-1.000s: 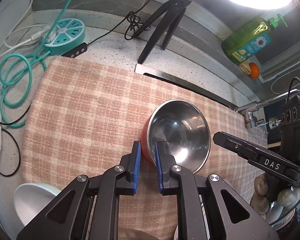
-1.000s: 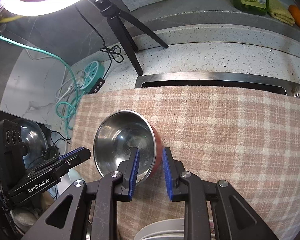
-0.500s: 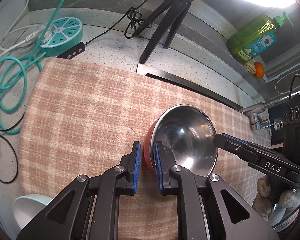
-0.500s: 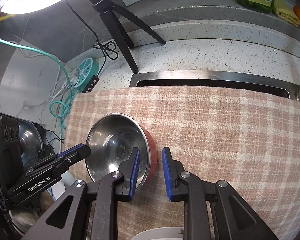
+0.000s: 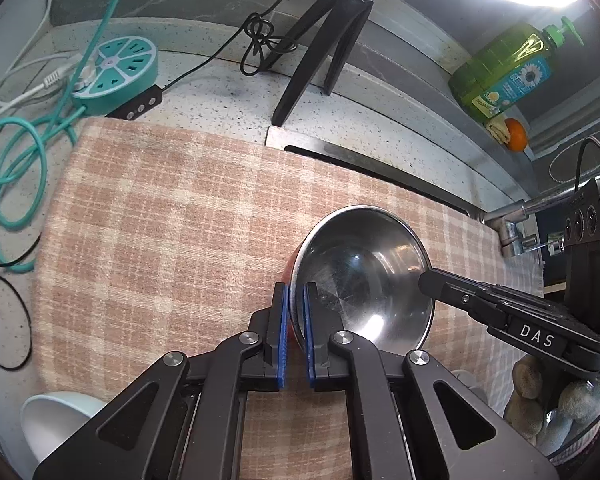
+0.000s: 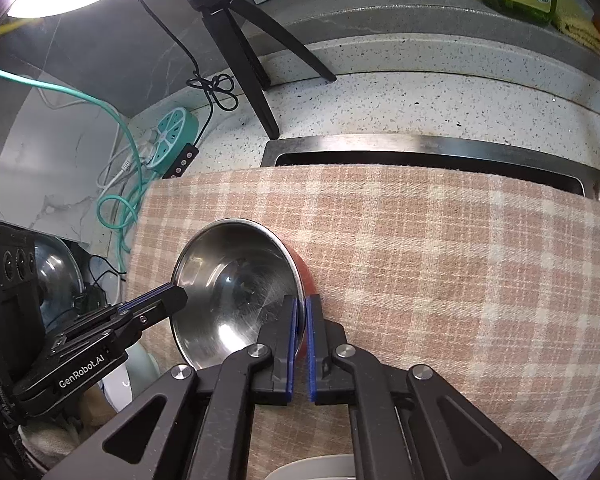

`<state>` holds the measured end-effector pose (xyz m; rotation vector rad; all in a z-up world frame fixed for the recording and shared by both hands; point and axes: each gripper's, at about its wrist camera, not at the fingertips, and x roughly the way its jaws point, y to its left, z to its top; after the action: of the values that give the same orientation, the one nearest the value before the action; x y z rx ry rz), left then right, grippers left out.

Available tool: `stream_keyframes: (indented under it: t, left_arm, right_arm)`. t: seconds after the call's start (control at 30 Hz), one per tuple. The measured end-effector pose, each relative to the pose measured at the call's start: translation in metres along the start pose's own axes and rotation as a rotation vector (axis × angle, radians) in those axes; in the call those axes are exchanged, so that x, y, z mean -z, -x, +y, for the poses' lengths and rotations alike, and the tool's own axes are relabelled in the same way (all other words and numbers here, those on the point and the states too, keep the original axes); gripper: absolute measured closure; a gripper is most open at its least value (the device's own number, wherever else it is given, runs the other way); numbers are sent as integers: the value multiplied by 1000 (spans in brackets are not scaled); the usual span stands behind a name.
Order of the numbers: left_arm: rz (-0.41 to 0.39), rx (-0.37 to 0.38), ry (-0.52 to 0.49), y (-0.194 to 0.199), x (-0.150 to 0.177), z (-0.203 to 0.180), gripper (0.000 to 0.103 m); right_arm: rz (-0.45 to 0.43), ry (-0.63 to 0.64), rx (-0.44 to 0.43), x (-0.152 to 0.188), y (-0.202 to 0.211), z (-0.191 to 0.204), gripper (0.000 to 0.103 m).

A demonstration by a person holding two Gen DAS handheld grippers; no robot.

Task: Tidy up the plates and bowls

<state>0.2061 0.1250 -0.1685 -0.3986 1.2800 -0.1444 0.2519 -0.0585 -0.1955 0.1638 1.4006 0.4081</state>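
A steel bowl [image 5: 364, 272] with a red outside sits over the pink checked cloth [image 5: 160, 220]. My left gripper [image 5: 295, 292] is at the bowl's near left rim, its jaws closing until the blue pads pinch the wall. My right gripper [image 6: 302, 304] grips the opposite rim of the same bowl [image 6: 236, 284], its jaws likewise closing with the rim between the pads. Each gripper shows in the other's view: the right gripper [image 5: 428, 280] at the bowl's right edge, the left gripper [image 6: 176, 300] at its left edge.
A white bowl [image 5: 56, 420] lies off the cloth's near left corner; white dishes [image 6: 320, 468] show at the bottom edge. Behind the cloth are a sink rim [image 6: 420, 148], black tripod [image 5: 320, 40], teal power strip [image 5: 116, 72] with cables, green soap bottle [image 5: 508, 72] and tap [image 5: 512, 220].
Both pairs of jaws have narrowed from a loose gap around the bowl's rim to a tight pinch on it. The bowl has shifted slightly across the cloth in both views.
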Motion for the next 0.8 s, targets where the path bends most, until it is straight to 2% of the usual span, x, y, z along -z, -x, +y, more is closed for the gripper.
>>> stream_keyframes:
  t: [0.33, 0.8]
  left_arm:
    - [-19, 7, -2, 10, 4, -3, 97]
    - [-98, 28, 14, 58, 22, -4, 97]
  right_arm:
    - [-5, 6, 1, 3, 11, 3, 99]
    - [-39, 72, -30, 15, 54, 34, 99]
